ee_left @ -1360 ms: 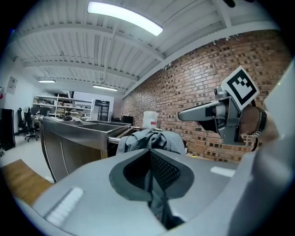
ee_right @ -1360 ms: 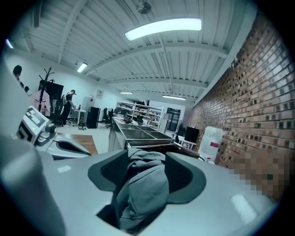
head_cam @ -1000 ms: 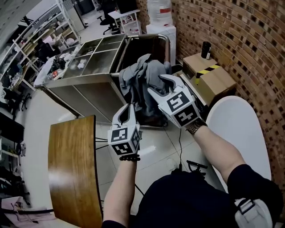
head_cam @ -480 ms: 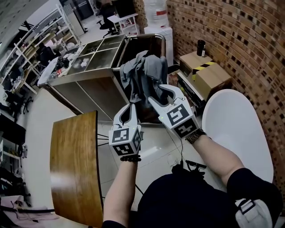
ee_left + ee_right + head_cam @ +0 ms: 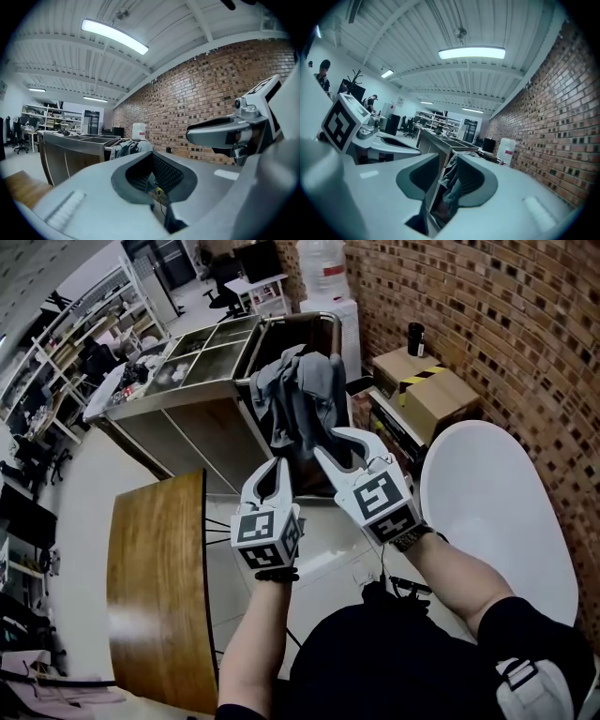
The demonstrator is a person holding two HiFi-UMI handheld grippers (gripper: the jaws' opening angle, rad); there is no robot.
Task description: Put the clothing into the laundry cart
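A bundle of grey clothing (image 5: 300,399) lies heaped over the front rim of the dark laundry cart (image 5: 314,322). My right gripper (image 5: 342,439) hovers just short of the heap. Its jaws are closing, with a narrow gap and nothing between the pads. In the right gripper view the clothing (image 5: 451,187) shows through that gap (image 5: 447,173), farther off. My left gripper (image 5: 278,467) hangs beside it on the left, lower than the heap, jaws together and empty. The left gripper view (image 5: 154,180) shows the clothing (image 5: 127,147) ahead in the distance.
A steel counter with compartments (image 5: 202,348) adjoins the cart's left side. A wooden table (image 5: 155,587) is at my lower left and a white round table (image 5: 487,512) at my right. Cardboard boxes (image 5: 427,390) and a water dispenser (image 5: 323,268) line the brick wall.
My right gripper has drawn back from the clothing and its jaws have narrowed. The clothing stays heaped on the cart's rim. The left gripper has barely moved.
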